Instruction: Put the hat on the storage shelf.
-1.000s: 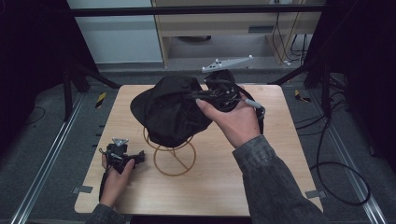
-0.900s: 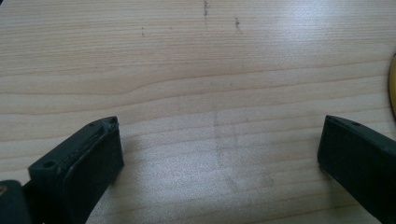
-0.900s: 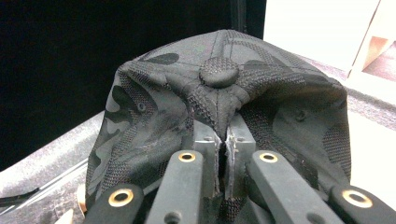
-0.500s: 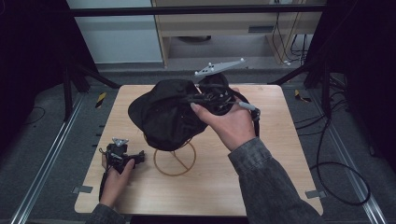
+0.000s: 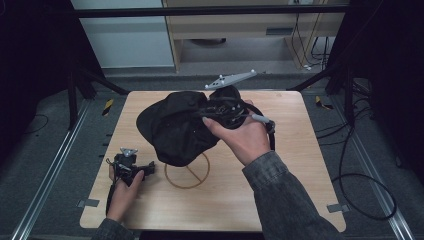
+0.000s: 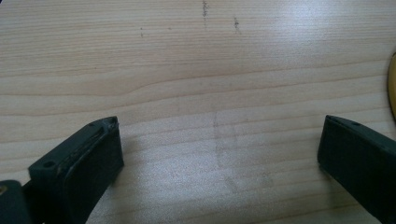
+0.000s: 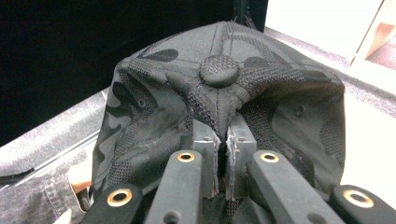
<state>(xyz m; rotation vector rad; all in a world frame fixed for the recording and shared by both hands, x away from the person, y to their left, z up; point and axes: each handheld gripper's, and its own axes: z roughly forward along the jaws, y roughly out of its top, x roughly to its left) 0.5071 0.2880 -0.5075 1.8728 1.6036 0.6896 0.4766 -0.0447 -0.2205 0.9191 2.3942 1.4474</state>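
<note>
No readable txt, labels, brands, nos. or signs anywhere. Black cap [image 7: 219, 107] pinched in right gripper [image 7: 223, 154]: camo pattern + top button, no logo legible. Tabletop [image 6: 196, 84] btwn left gripper [image 6: 219, 154] jaws: wood grain + faint scuffs, no writing.

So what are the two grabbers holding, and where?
The right gripper pinches the black cap by the crown fabric just below its top button. The left gripper is open, holding nothing.

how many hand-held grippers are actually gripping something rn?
1: the right hand-held gripper, shut on the black cap over the wire stand. The left hand-held gripper is open above bare table.
</note>
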